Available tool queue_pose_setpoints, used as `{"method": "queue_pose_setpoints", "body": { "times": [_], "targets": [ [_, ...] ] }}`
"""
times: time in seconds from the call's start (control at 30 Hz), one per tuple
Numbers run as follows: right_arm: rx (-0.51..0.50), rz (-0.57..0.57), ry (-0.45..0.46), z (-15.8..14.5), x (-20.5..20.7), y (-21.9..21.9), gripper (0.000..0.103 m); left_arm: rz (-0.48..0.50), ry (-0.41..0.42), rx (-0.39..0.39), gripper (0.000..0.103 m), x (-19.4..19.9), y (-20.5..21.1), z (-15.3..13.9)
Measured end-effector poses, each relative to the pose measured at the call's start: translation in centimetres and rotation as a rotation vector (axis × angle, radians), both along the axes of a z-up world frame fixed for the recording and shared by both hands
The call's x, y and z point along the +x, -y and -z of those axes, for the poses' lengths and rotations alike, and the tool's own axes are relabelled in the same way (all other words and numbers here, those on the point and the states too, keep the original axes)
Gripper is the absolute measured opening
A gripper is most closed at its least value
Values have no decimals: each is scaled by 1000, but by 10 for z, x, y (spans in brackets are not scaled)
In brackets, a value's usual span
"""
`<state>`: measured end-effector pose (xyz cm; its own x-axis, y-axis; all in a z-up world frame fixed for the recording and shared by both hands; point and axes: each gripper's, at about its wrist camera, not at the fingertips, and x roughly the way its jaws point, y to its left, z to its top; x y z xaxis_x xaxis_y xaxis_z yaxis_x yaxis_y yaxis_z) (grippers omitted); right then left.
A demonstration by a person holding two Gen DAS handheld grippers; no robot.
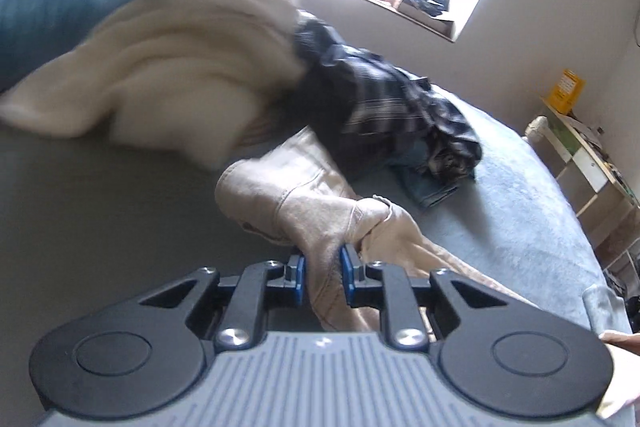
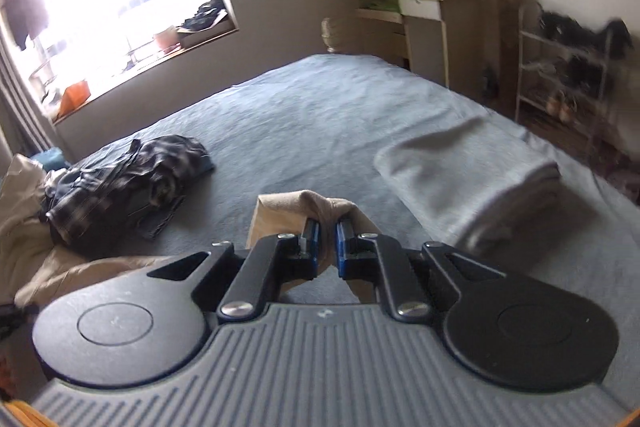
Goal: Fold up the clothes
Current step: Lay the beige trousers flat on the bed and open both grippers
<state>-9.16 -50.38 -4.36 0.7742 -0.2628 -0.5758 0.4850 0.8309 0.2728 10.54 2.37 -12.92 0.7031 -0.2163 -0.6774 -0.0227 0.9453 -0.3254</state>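
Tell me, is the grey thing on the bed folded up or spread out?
Folded. The grey cloth lies on the bed as a neat flat block, with stacked layers showing at its near end.

The middle of the grey-blue bed cover (image 2: 320,115) lies open to a passing gripper, hemmed by the dark plaid heap (image 2: 120,183) on its window side and the folded grey garment (image 2: 468,171) opposite.
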Motion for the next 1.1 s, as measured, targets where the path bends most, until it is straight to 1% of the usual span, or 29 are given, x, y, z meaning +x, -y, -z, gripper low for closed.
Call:
{"method": "queue_pose_setpoints", "body": {
  "times": [0.1,0.17,0.27,0.33,0.37,0.4,0.43,0.47,0.5,0.53,0.57,0.6,0.67,0.7,0.73,0.8,0.83,0.87,0.97,1.03,1.1],
  "targets": [
    [68,46,-16,17,-15,14,6,-35,-44,9,19,-32,-26,5],
    [127,64,-42,35,-21,22,7,-26,-99,10,19,-44,-39,18],
    [222,49,-140,65,-22,27,9,10,-191,-2,22,-52,-53,37],
    [290,38,-239,85,-22,29,12,21,-215,3,28,-53,-59,39],
    [323,36,-303,94,-22,30,19,23,-210,25,34,-54,-62,36],
    [356,33,-368,102,-22,31,24,29,-190,49,43,-53,-65,29],
    [372,33,-413,106,-23,31,32,36,-166,74,48,-51,-69,20],
    [373,34,-440,107,-25,31,35,41,-139,104,56,-51,-76,10],
    [363,32,-456,104,-28,31,37,41,-108,136,59,-48,-84,0],
    [338,24,-458,98,-30,31,42,39,-77,168,60,-45,-92,-10],
    [292,-3,-449,87,-29,28,43,37,-50,203,64,-40,-99,-18],
    [229,-56,-430,74,-26,22,44,38,-31,243,66,-35,-102,-26],
    [96,-197,-392,49,-12,4,57,44,1,321,67,-23,-107,-38],
    [37,-268,-365,36,-4,-8,59,54,6,339,67,-18,-106,-40],
    [-8,-335,-329,26,5,-20,62,66,9,352,68,-13,-104,-40],
    [-55,-474,-241,12,28,-50,73,100,-8,339,69,-6,-99,-34],
    [-57,-537,-201,9,41,-65,82,119,-25,321,69,-1,-95,-26],
    [-56,-599,-179,11,57,-81,86,139,-49,298,69,2,-91,-16],
    [-52,-773,-172,29,113,-129,87,202,-129,231,69,2,-77,17],
    [-75,-868,-196,51,153,-164,87,243,-155,211,69,-2,-67,38],
    [-84,-943,-226,75,194,-194,87,284,-155,205,69,-5,-60,55]
  ]
}}
